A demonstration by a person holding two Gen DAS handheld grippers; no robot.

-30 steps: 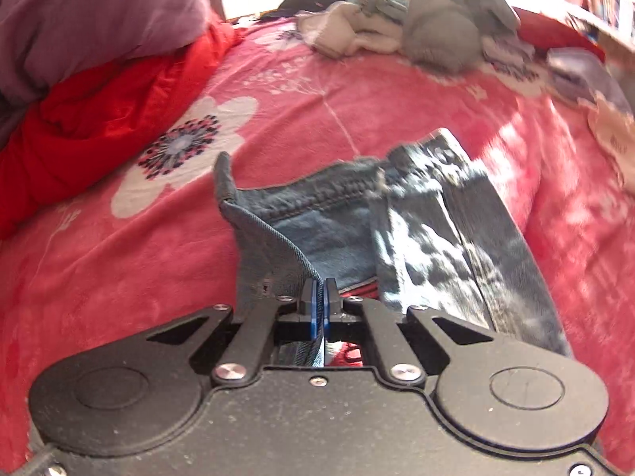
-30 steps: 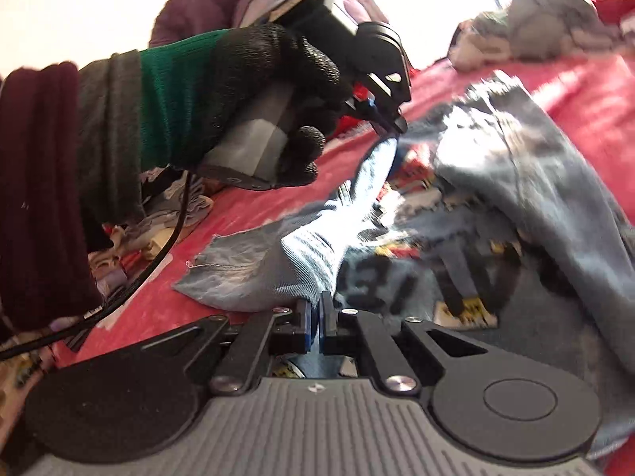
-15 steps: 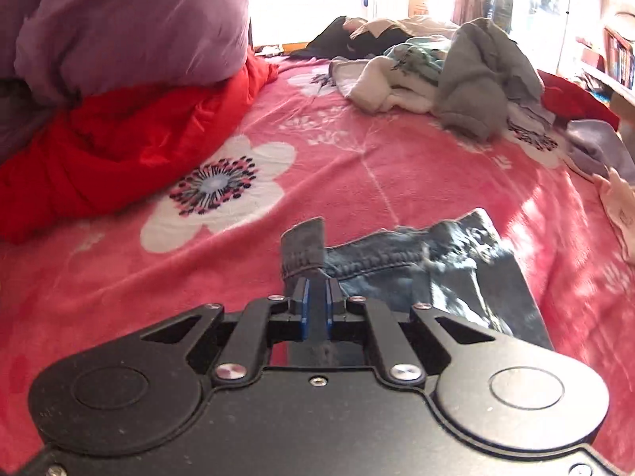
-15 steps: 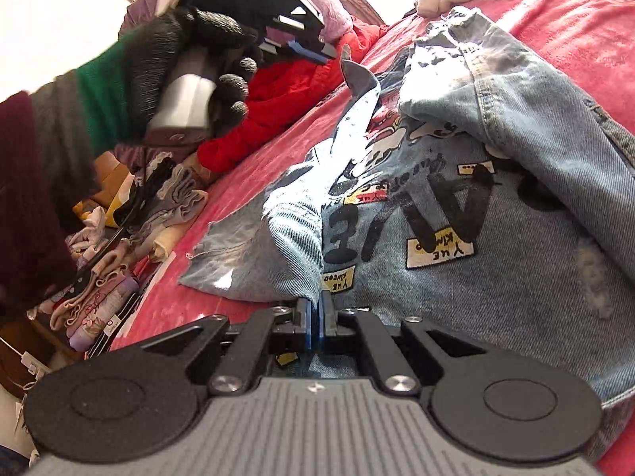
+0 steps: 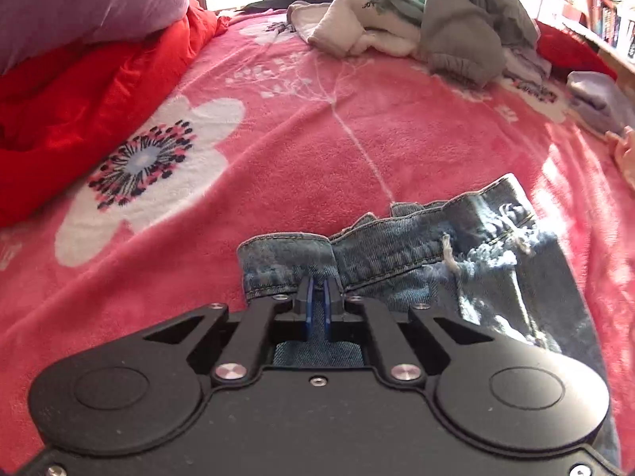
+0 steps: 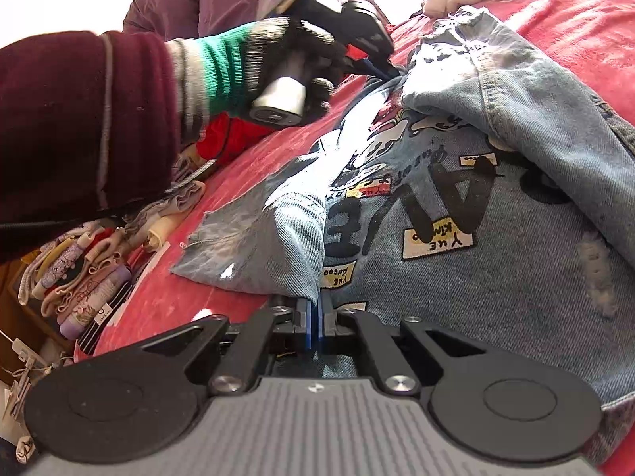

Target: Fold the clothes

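Right now, on my left wrist view, the left hand-held gripper (image 5: 316, 295) has its blue pads pinched tight on a denim cuff (image 5: 285, 263) of the denim jacket (image 5: 468, 261). The rest of that jacket spreads ahead and to the right of the fingers on the pink flowered blanket (image 5: 301, 139) of the bed. Farther ahead lies a heap of clothes (image 5: 428, 23); off to the left sit a red cover (image 5: 79, 91) and a purple pillow (image 5: 79, 4).

On my right wrist view, the right hand-held gripper (image 6: 316, 317) is clamped narrow on a folded denim edge of the jacket (image 6: 496, 238), whose printed back panel lies just ahead and to the right. Up and to the left, a gloved hand (image 6: 278, 67) holds the left hand-held gripper (image 6: 387, 71), its tip at the jacket's far edge. Folded laundry (image 6: 83, 277) is stacked low on the left.
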